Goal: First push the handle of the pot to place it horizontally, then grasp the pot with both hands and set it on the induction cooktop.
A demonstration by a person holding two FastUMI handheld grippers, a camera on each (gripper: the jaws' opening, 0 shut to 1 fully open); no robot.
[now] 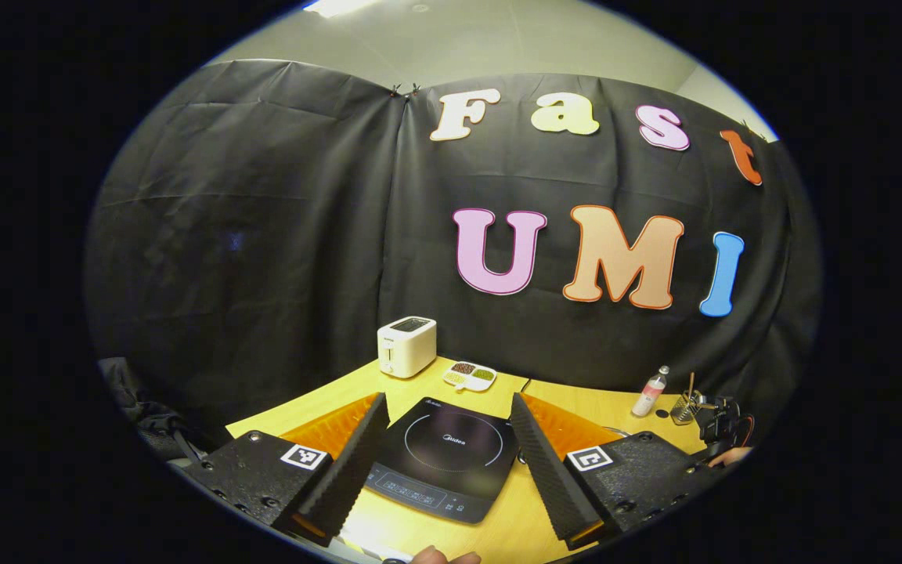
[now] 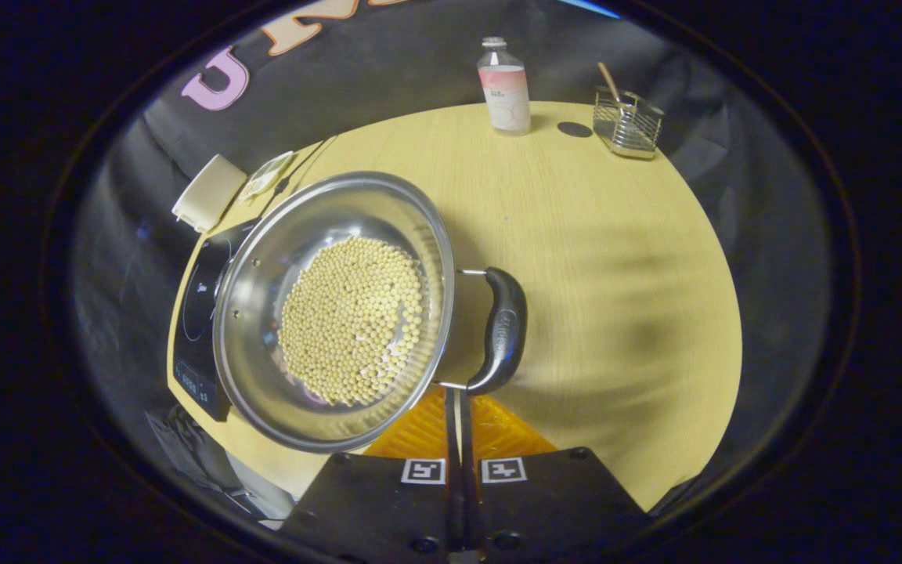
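With the pot (image 2: pixel 337 313) of beans on the worktop (image 2: pixel 600 258) beside the cooktop (image 1: pixel 443 457), the right hand-held gripper (image 2: pixel 459 407), fingers pressed together, sits at the handle (image 2: pixel 502 329), the left hand-held gripper (image 1: pixel 447 454) spread over the bare cooktop; pushing looks underway, lifting remains.

Pot (image 2: pixel 333 313) beside induction cooktop (image 2: pixel 199 313)

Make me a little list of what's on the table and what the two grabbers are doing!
pot: steel pot full of small pale beans, beside the induction cooktop
handle: dark handle on the pot's near side
right gripper: fingers together, close to the handle
left gripper: fingers spread wide, facing the cooktop
table: bottle, wire holder, toaster, snack tray
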